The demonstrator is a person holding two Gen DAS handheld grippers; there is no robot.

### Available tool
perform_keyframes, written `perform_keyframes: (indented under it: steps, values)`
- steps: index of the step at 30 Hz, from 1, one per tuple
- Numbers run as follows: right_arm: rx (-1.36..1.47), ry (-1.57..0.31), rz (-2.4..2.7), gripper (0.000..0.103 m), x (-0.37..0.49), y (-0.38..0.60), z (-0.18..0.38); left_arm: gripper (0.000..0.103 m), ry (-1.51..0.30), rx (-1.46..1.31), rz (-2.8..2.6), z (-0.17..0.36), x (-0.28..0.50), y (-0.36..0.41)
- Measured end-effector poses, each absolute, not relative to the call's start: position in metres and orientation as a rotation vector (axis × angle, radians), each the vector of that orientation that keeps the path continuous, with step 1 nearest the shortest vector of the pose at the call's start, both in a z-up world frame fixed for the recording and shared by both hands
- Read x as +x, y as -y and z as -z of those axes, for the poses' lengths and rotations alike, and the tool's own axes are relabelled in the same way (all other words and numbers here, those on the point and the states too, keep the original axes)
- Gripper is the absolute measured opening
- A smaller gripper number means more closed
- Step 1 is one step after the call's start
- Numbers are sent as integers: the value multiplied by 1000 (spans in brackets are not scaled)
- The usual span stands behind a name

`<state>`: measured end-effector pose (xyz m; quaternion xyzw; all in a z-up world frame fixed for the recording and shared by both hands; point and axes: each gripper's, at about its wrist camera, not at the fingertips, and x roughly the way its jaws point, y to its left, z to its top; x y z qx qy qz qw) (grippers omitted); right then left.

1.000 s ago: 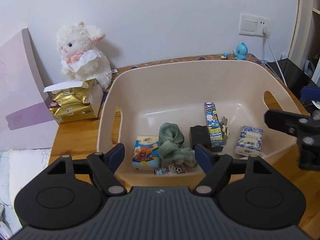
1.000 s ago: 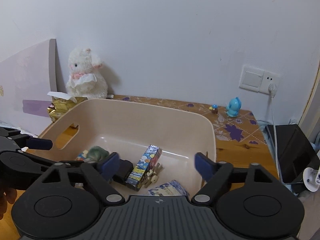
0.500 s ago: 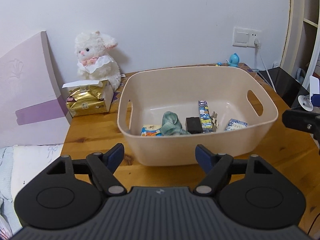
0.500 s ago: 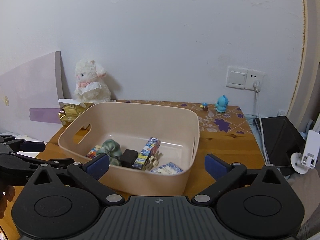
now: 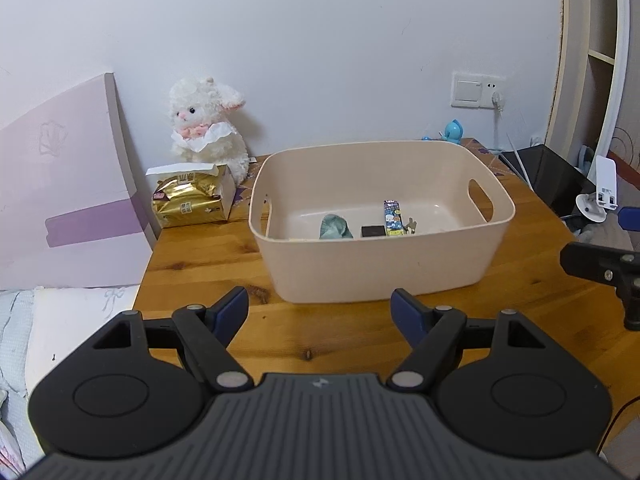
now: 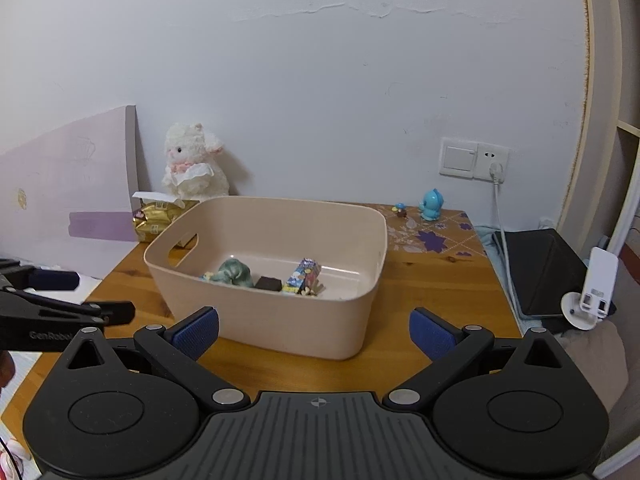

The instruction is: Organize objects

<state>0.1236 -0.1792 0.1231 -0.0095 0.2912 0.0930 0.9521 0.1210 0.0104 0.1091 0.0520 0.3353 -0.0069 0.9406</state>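
A beige plastic basket [image 5: 376,272] [image 6: 280,320] stands on the wooden table [image 5: 320,340]. Inside lie a green cloth [image 5: 335,227] [image 6: 236,273], a black block [image 5: 373,231] [image 6: 269,283], a blue printed box [image 5: 393,212] [image 6: 303,276] and a small wooden piece [image 5: 410,225]. My left gripper [image 5: 319,312] is open and empty, in front of the basket's near wall. My right gripper [image 6: 314,332] is open and empty, also short of the basket. Each gripper shows at the other view's edge.
A white plush lamb [image 5: 206,132] [image 6: 192,164] and a gold tissue pack [image 5: 188,196] stand left of the basket. A blue figurine [image 6: 431,204] sits at the back right by a wall socket [image 6: 474,158]. A black box [image 6: 540,272] and a white stand [image 6: 592,292] lie right.
Both grippers have drawn back and away from above the basket, so it now sits farther off and its contents are partly hidden by the near wall. Both stay open.
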Motion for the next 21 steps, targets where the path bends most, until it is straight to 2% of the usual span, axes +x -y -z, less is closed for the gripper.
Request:
perform_keyframes:
  steps: [21]
  values:
    - [-31,-651,-193,103,45,191,-115,80,-694,52,35,-101,37,-2]
